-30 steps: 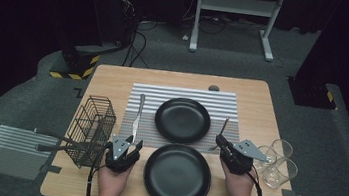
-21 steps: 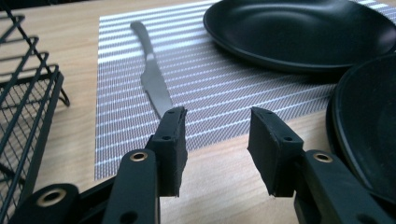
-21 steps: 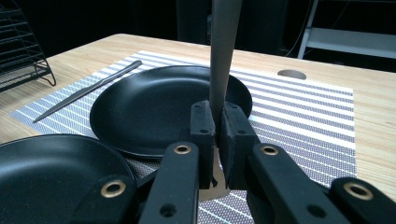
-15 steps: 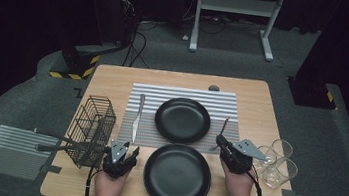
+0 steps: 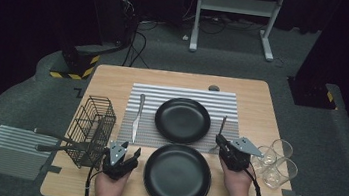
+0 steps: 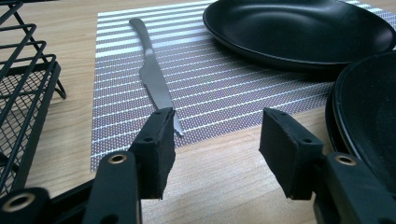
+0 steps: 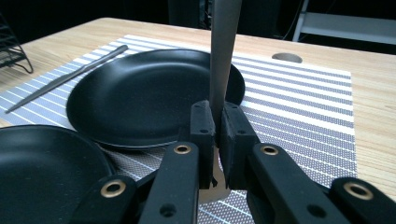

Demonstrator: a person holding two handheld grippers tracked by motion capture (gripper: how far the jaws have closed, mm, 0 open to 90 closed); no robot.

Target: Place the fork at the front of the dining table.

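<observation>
A silver knife [image 5: 137, 117] lies on the left part of the striped placemat [image 5: 162, 96], blade end toward me. My left gripper [image 5: 124, 150] rests just short of its tip. Its jaws have just been opening, and in the left gripper view they [image 6: 215, 144] stand apart with only bare table between them, the knife [image 6: 152, 77] ending by the left pad. My right gripper [image 5: 220, 144] is shut on a silver utensil [image 5: 222, 125] at the placemat's right edge. In the right gripper view [image 7: 217, 135] the utensil's handle [image 7: 223, 51] rises straight up from the pads.
One black plate [image 5: 182, 120] sits on the placemat, a second [image 5: 177, 176] on the bare wood between my hands. A black wire basket [image 5: 92, 129] stands at the table's left edge. Several clear glasses [image 5: 275, 163] stand at the right. Another striped mat [image 5: 12, 151] lies off the table's left.
The left gripper's jaws have spread wider and it has eased back a little from the knife, which lies still. The right gripper holds its utensil as before.
</observation>
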